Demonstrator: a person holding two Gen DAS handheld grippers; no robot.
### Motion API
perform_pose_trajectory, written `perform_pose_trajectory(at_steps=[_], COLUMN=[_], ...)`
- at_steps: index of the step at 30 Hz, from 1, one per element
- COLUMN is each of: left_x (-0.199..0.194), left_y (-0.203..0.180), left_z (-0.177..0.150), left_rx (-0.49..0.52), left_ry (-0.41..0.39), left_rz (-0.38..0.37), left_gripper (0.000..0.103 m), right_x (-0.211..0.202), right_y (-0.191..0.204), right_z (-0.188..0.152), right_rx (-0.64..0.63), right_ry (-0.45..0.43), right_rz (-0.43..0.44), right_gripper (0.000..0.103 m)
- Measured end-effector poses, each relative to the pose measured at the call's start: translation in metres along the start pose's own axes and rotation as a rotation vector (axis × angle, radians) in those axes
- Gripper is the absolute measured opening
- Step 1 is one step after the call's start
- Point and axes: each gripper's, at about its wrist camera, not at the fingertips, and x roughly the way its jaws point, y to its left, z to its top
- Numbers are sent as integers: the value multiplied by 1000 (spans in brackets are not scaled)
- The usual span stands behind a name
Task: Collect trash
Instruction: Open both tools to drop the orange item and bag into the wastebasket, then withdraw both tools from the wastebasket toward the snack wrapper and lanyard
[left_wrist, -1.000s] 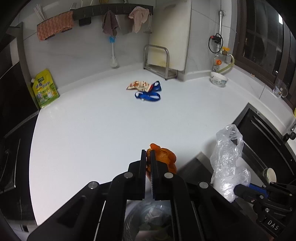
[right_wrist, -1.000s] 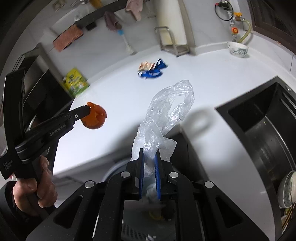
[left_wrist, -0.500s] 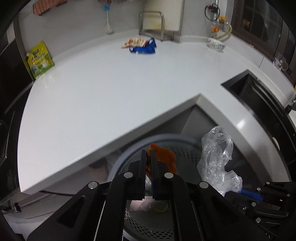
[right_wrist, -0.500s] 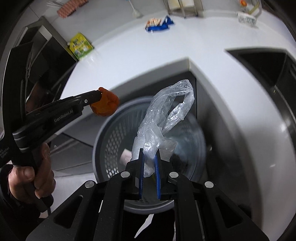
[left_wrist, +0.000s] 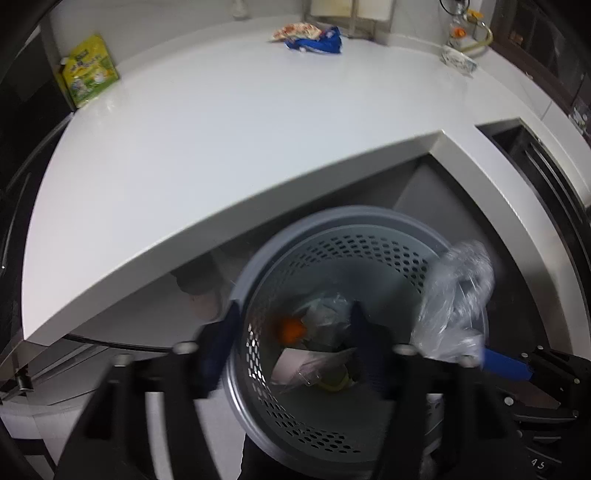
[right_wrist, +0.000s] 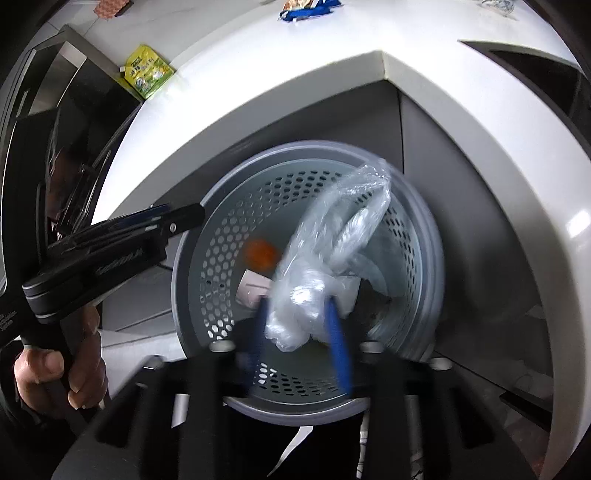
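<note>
Dropped from the counter level to over the grey perforated bin (left_wrist: 369, 236), both tools, pointing steeply down into it. Left tool (left_wrist: 291, 332) standing released, jaws just spread wide, the orange scrap (left_wrist: 290, 329) lying free below among papers on the bin's bottom. Right tool (right_wrist: 297, 314) just opening too, blue pads apart on either side of the clear plastic bag (right_wrist: 332, 258), bag sitting loosely between them, over the bin's mouth. Gripping the left tool's handle from below, a hand (right_wrist: 61, 365), fingers curled. Farther off, lying on the white counter (left_wrist: 221, 122): blue and patterned wrappers (left_wrist: 310, 37) and a green pouch (left_wrist: 88, 74).
</note>
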Motion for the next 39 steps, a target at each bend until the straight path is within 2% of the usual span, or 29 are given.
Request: perform_pose_trajectory(at_steps=[6, 14, 17, 22, 31, 39], left_x=[-9, -29, -42, -68, -114, -131], left_y=[3, 1, 0, -4, 6, 24], left_z=[1, 8, 12, 23, 52, 100], left_rx=[-11, -25, -27, -34, -59, -46], left_ry=[-9, -37, -58, -106, -223, -302], left_rz=[19, 33, 35, 47, 88, 73], left_gripper=[69, 75, 76, 80, 87, 90], right_x=[-7, -27, -41, -67, -94, -101], right_y=[1, -1, -2, -1, 6, 18], right_z=[2, 6, 9, 17, 50, 92], right_rx=[9, 19, 17, -12, -67, -67], right_ry=[-14, -33, -60, -120, -219, -301], right_rz=[-5, -7, -1, -3, -13, -32], right_gripper=[39, 42, 47, 51, 54, 56])
